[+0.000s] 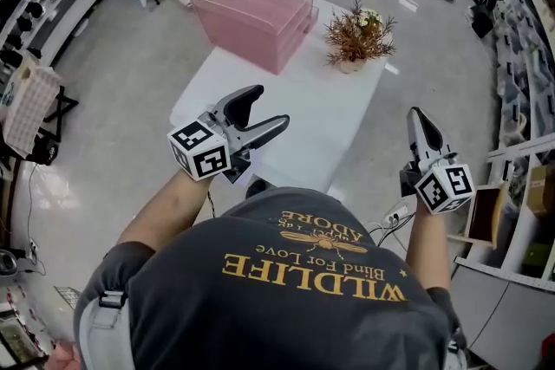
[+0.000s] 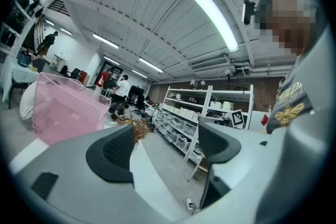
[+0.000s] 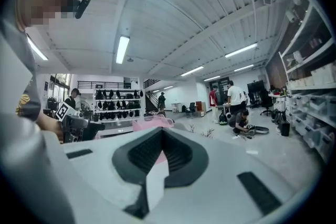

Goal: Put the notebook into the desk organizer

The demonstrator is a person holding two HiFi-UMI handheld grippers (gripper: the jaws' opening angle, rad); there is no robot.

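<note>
Pink desk organizer (image 1: pixel 251 17) at the far left end of the white surface (image 1: pixel 303 113), dried plant (image 1: pixel 357 35) beside it to the right, bare top up to the near edge. Left gripper (image 1: pixel 270 106) over that near edge, fingers spread wide, holding nothing; right gripper (image 1: pixel 417 113) past the right edge above the floor (image 1: pixel 434 56), fingers together, empty.

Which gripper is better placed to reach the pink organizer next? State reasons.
Left, probably. The left gripper is open over the near edge of the white table; the right gripper is shut, beside it over the floor.
</note>
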